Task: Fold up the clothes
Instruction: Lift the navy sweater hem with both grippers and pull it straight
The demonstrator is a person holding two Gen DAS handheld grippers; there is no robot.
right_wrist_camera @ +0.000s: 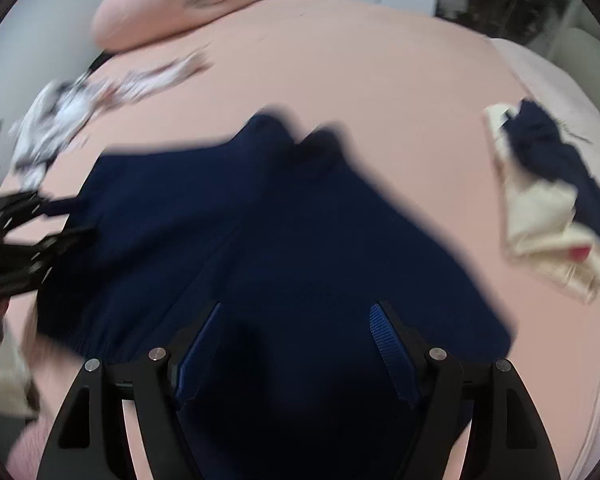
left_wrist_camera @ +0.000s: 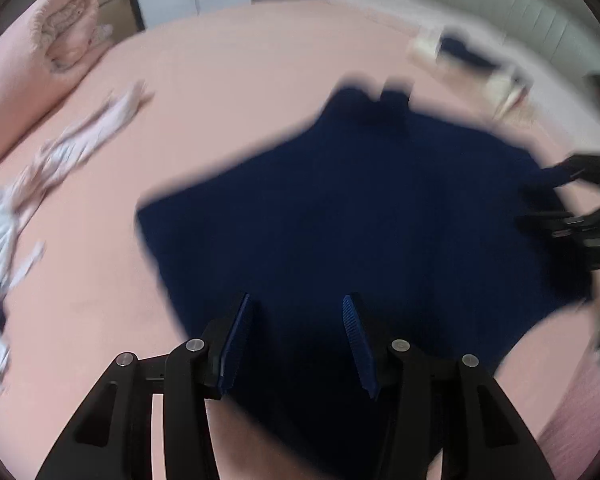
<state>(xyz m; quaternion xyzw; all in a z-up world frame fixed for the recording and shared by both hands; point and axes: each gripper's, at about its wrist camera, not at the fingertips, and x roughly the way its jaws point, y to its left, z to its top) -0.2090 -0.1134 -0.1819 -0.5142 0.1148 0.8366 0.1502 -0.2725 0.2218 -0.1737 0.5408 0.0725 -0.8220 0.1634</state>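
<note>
Our left gripper (left_wrist_camera: 296, 340) and right gripper (right_wrist_camera: 296, 344) hang with jaws apart, holding nothing, above the near hem of the navy top (left_wrist_camera: 360, 208) spread mid-bed (left_wrist_camera: 228, 80). We judge it soft and limp; pinch the hem corners. Beyond lie a pillow (left_wrist_camera: 28, 72) and other clothes (right_wrist_camera: 548, 200).

Navy garment (left_wrist_camera: 340, 216) edges motion-blurred — near hem hidden behind jaws, both views.

soft, even indoor light lit both fisheye views, motion blur smeared the navy garment (left_wrist_camera: 340, 216) and clutter toward 9 and 3 o'clock, and edges curved into dark vignettes.
</note>
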